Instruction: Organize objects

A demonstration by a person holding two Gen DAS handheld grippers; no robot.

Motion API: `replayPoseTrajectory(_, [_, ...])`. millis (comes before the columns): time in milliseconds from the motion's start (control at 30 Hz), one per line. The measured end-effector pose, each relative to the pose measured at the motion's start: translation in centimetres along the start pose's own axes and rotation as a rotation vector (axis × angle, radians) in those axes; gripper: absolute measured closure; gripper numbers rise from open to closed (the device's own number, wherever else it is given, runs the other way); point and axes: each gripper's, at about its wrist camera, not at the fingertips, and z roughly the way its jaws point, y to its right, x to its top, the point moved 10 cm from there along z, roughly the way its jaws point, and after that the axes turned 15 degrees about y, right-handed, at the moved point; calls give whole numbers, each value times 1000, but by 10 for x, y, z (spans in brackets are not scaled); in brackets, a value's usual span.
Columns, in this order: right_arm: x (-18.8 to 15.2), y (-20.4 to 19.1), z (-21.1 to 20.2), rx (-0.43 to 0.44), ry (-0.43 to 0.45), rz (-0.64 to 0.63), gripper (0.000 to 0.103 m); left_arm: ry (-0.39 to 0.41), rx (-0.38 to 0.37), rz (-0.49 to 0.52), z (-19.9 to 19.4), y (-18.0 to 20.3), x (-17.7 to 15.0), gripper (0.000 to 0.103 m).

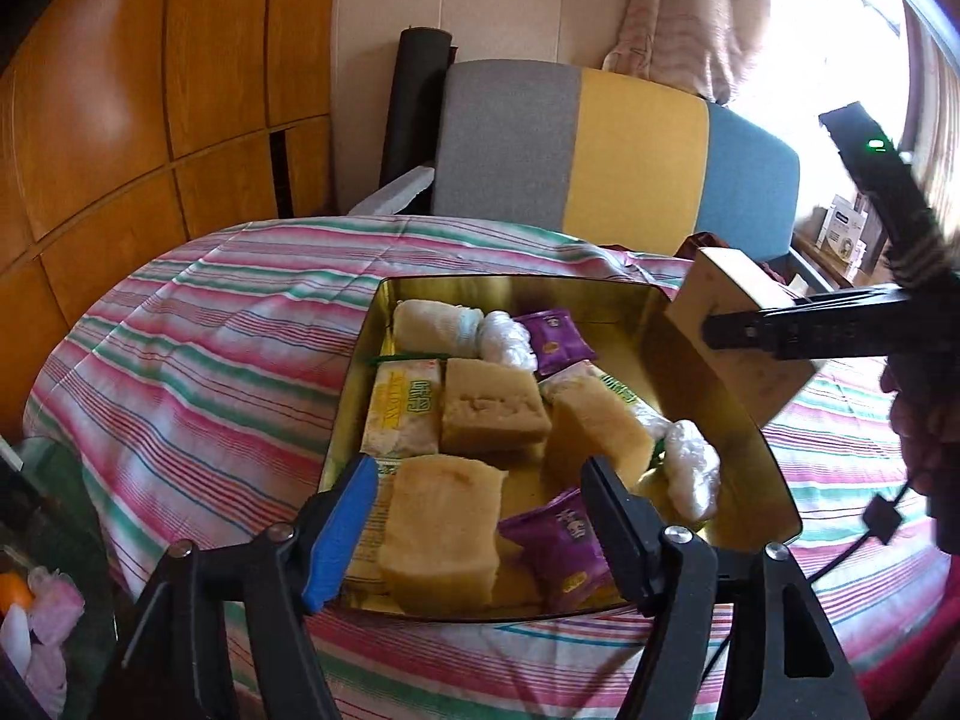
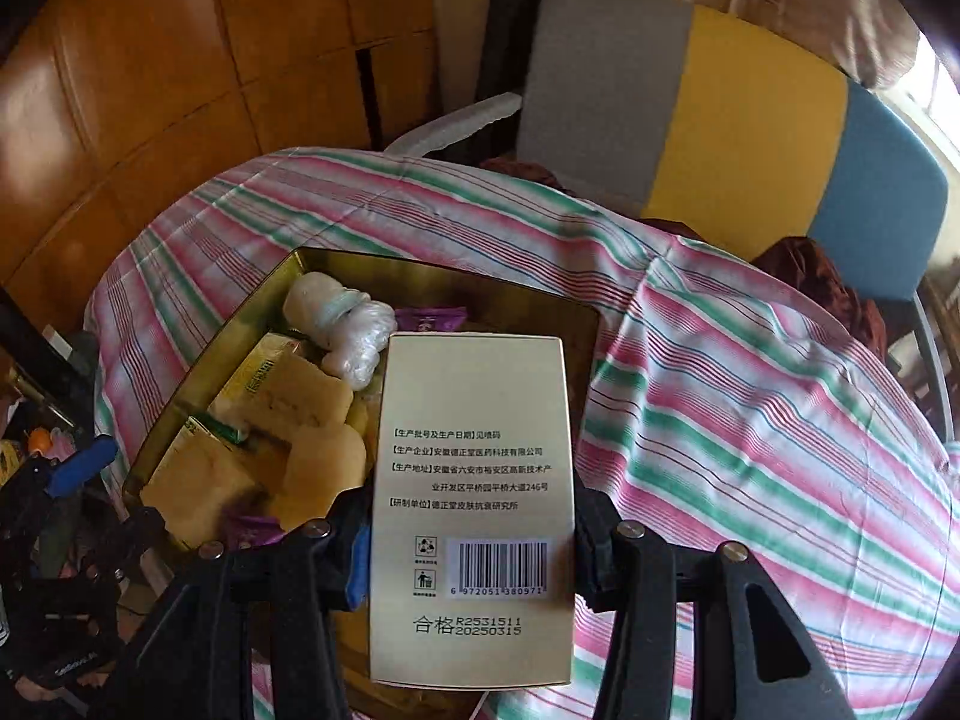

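A gold metal tin (image 1: 744, 438) sits on the striped cloth and holds several tan cake blocks (image 1: 495, 414), purple packets (image 1: 555, 339) and white wrapped bundles (image 1: 690, 474). My left gripper (image 1: 480, 531) is open and empty, its fingers over the tin's near edge, around a tan block (image 1: 441, 531) without gripping it. My right gripper (image 2: 471, 552) is shut on a beige carton (image 2: 474, 480) with a barcode, held above the tin's right side (image 2: 576, 324). The carton also shows in the left wrist view (image 1: 732, 336).
A pink, green and white striped cloth (image 1: 198, 372) covers the round table. A grey, yellow and blue chair (image 1: 600, 150) stands behind it. Wooden cabinets (image 1: 120, 120) are at the left. Clutter lies at the lower left (image 1: 36, 630).
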Motion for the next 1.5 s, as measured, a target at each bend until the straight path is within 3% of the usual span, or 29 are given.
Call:
replayPoseTrajectory(233, [-4,10,59,-109,-77,-154,53,-1,40,-51,2,-25,-1,22])
replayPoseTrajectory(467, [-13,10,90,-120,-125,-215,52,-16,52,-71,6,-33,-5,8])
replayPoseTrajectory(600, [-20,15,91,-121,-125,-184,50,-7,63,-75,6,-34,-4,0])
replayPoseTrajectory(967, [-20,4,16,-113,70,-21,46,11,85,-76,0,-32,3,0])
replayPoseTrajectory(1167, [-33,-17,-34,-125,155,87,46,48,146,-52,-9,-30,10,0])
replayPoseTrajectory(1333, [-52,-30,-58,-142,193,124,45,77,193,-33,-18,-30,9,0])
replayPoseTrajectory(1500, [-65,-30,-73,-163,213,149,46,65,190,-36,-21,-27,4,0])
